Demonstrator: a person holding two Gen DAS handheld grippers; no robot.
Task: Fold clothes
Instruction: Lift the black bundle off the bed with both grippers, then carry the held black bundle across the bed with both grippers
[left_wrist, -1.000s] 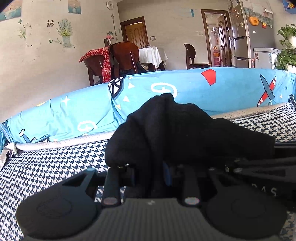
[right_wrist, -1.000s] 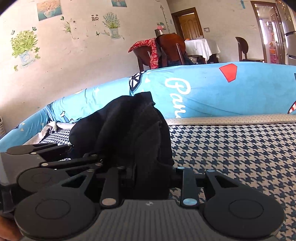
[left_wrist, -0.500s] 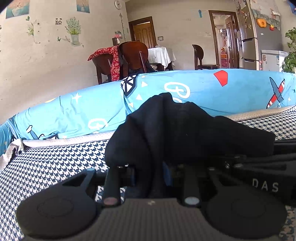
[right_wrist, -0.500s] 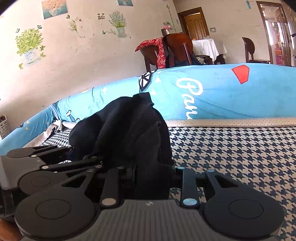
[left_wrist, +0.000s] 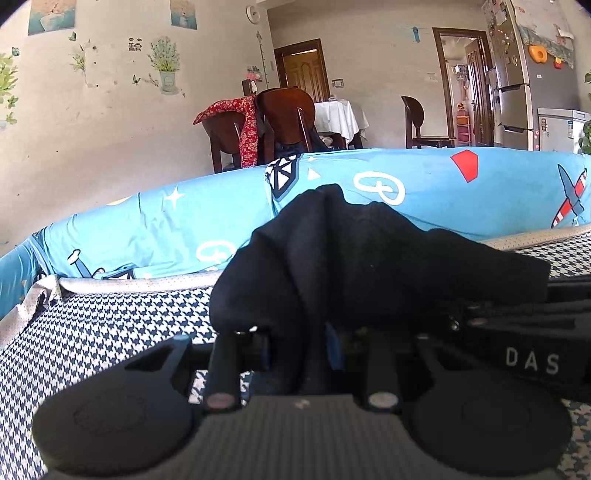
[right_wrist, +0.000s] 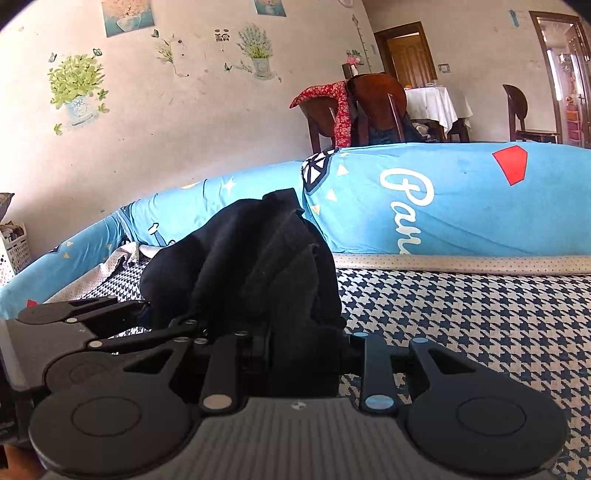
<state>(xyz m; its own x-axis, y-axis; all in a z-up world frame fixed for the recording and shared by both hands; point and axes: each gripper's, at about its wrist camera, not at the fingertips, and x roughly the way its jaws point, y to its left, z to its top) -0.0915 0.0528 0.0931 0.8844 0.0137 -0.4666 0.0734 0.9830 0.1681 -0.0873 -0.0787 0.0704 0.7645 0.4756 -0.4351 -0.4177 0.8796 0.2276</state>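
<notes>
A black garment (left_wrist: 369, 266) bunches up in front of my left gripper (left_wrist: 299, 347), which is shut on a fold of it, the fingertips buried in cloth. In the right wrist view the same black garment (right_wrist: 255, 266) rises in a heap over my right gripper (right_wrist: 303, 350), shut on it as well. The left gripper's body (right_wrist: 85, 325) shows close beside the right one at the left; the right gripper's body (left_wrist: 524, 354), marked DAS, lies at the right of the left view. Both hold the cloth just above the houndstooth sheet (right_wrist: 480, 317).
A blue printed bolster (left_wrist: 166, 229) runs along the far edge of the bed. Beyond it stand wooden chairs (left_wrist: 288, 125), a table with a white cloth (left_wrist: 340, 114) and a fridge (left_wrist: 517, 74). A white basket (right_wrist: 14, 247) sits at the far left.
Both grippers have swung slightly to the left with the garment still clamped; the background has slid to the right. The hold on the cloth is unchanged.
</notes>
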